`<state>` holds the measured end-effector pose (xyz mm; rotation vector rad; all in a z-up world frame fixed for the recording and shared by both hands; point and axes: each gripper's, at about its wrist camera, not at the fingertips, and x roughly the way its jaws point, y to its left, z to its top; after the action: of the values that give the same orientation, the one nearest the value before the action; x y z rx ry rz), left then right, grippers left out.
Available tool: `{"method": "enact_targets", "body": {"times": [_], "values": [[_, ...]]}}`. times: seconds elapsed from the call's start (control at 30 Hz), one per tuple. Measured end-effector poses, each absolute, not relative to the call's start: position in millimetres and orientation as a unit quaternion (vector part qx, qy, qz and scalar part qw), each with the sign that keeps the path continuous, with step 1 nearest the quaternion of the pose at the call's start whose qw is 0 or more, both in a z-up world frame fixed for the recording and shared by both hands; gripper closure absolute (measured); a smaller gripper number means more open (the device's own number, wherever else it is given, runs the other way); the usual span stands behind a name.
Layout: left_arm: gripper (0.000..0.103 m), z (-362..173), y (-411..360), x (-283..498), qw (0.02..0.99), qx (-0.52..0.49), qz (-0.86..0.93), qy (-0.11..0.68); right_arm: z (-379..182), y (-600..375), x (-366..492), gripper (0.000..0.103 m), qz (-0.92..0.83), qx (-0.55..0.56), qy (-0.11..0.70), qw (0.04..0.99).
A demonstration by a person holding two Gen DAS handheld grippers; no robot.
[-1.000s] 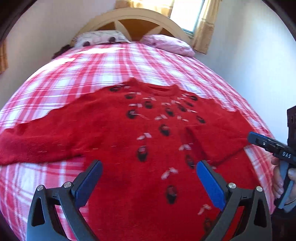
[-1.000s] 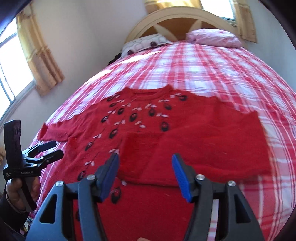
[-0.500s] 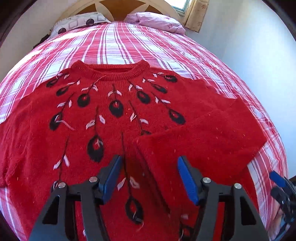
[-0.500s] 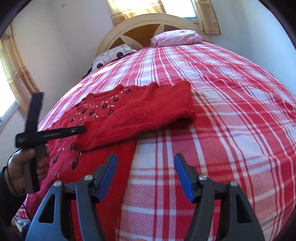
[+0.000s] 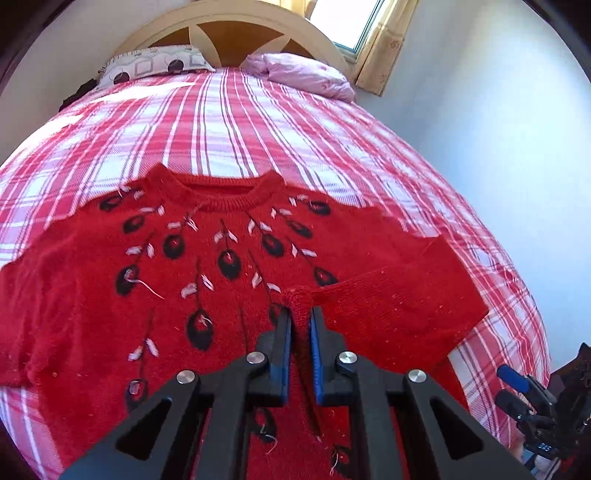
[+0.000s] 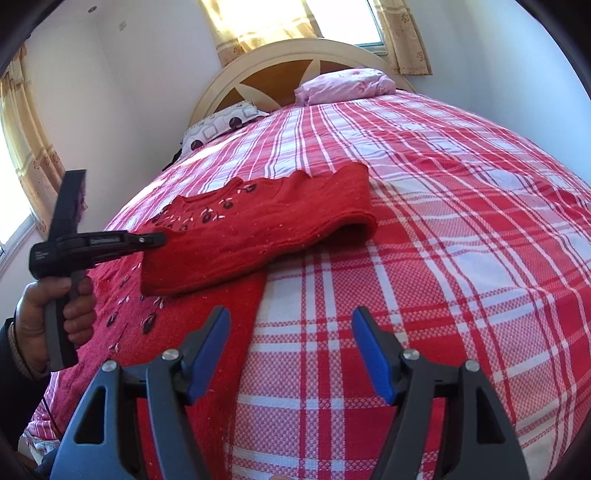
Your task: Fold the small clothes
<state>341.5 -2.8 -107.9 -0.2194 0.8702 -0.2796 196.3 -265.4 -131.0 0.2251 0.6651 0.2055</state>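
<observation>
A red knitted sweater (image 5: pixel 110 295) with black and white leaf embroidery lies flat on the bed, collar toward the headboard. Its right sleeve (image 5: pixel 399 306) is folded inward across the chest. My left gripper (image 5: pixel 300 321) is shut on the cuff of that sleeve (image 5: pixel 297 295), pinching a bunch of red knit. In the right wrist view the sweater (image 6: pixel 258 229) lies at the left, and my left gripper (image 6: pixel 162 238) reaches onto it. My right gripper (image 6: pixel 291 325) is open and empty, above the bedspread by the sweater's lower right side.
The bed has a red and white plaid bedspread (image 6: pixel 443 240). A patterned pillow (image 5: pixel 155 66) and a pink pillow (image 5: pixel 303 74) lie by the arched headboard (image 5: pixel 236 26). A white wall (image 5: pixel 498 129) runs along the bed's right side. My right gripper shows at the lower right (image 5: pixel 517 387).
My left gripper has closed from open onto the folded sleeve's cuff. My right gripper has swung away to the right, off the sweater, and stayed open.
</observation>
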Motion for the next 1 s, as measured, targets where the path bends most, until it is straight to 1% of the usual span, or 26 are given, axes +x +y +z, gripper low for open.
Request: {"method": "enact_targets", "body": {"times": [0.37, 0.77, 1.0], "values": [[0.094, -79, 55, 324, 0.9, -0.114, -0.099, 0.409, -134, -261, 193, 0.032, 0.111, 0.103, 0.317, 0.936], [0.094, -81, 108, 309, 0.903, -0.138, -0.068, 0.402, -137, -257, 193, 0.031, 0.117, 0.1, 0.321, 0.934], [0.095, -100, 142, 314, 0.899, -0.149, -0.031, 0.411, -138, -252, 192, 0.031, 0.122, 0.095, 0.322, 0.934]]}}
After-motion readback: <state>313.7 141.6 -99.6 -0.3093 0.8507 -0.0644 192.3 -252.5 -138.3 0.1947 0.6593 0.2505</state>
